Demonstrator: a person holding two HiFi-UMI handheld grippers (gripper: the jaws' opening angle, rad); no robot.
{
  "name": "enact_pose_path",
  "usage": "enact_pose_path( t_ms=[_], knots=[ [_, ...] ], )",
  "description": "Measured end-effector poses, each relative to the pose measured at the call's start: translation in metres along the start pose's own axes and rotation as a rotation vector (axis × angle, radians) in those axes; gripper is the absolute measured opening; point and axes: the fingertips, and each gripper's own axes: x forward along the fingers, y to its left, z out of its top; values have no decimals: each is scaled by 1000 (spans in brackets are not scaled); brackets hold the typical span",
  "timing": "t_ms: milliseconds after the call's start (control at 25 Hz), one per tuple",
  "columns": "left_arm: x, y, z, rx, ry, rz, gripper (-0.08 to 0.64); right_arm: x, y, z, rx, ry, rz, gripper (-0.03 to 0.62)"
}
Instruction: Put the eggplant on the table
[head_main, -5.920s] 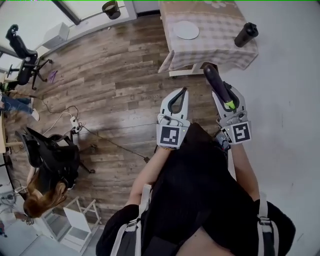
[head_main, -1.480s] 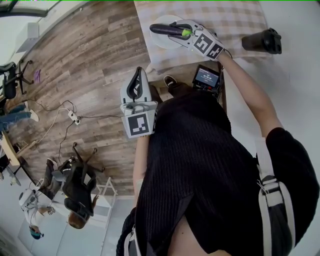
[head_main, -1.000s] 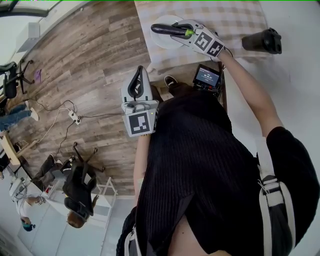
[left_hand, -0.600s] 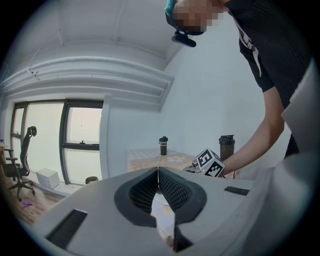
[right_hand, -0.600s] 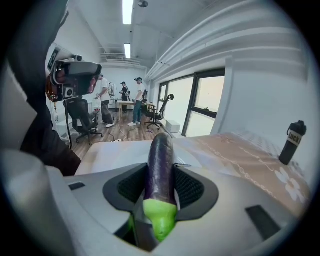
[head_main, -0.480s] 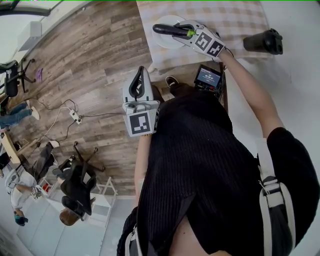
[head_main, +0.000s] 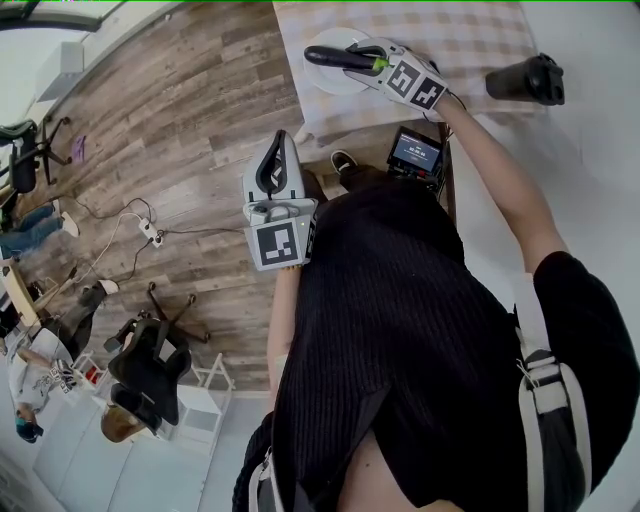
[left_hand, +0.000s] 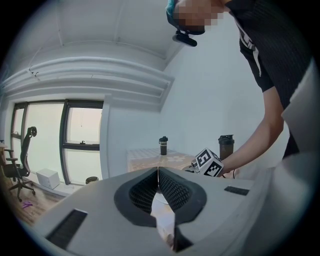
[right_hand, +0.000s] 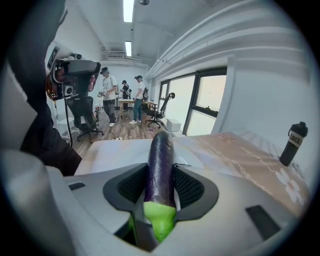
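My right gripper (head_main: 352, 58) is shut on a dark purple eggplant (head_main: 332, 56) with a green stem end. It holds the eggplant level, just over a white plate (head_main: 322, 80) on the table with the checked cloth (head_main: 470, 35). In the right gripper view the eggplant (right_hand: 160, 160) sticks out forward between the pads of my right gripper (right_hand: 160, 176), with the plate (right_hand: 112, 152) beneath. My left gripper (head_main: 275, 148) hangs over the wooden floor near the table's edge, shut and empty. Its closed pads (left_hand: 170, 192) meet in the left gripper view.
A black bottle (head_main: 525, 80) stands on the table's right side, also visible as bottle (right_hand: 292, 142). A small screen device (head_main: 414, 150) sits below the table edge. Office chairs, cables and several people (right_hand: 107, 95) occupy the room to the left.
Since the oldest frame the person has come up to the table and swung the eggplant out over the plate. Over the last second both grippers stay still; only people in the background move.
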Motion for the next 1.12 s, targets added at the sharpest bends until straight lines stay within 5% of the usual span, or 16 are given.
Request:
enact_pose_path(
  t_ms=[1120],
  knots=[
    [13, -4, 13, 21, -60, -56, 3, -24, -2, 38, 4, -80, -17, 213]
  ],
)
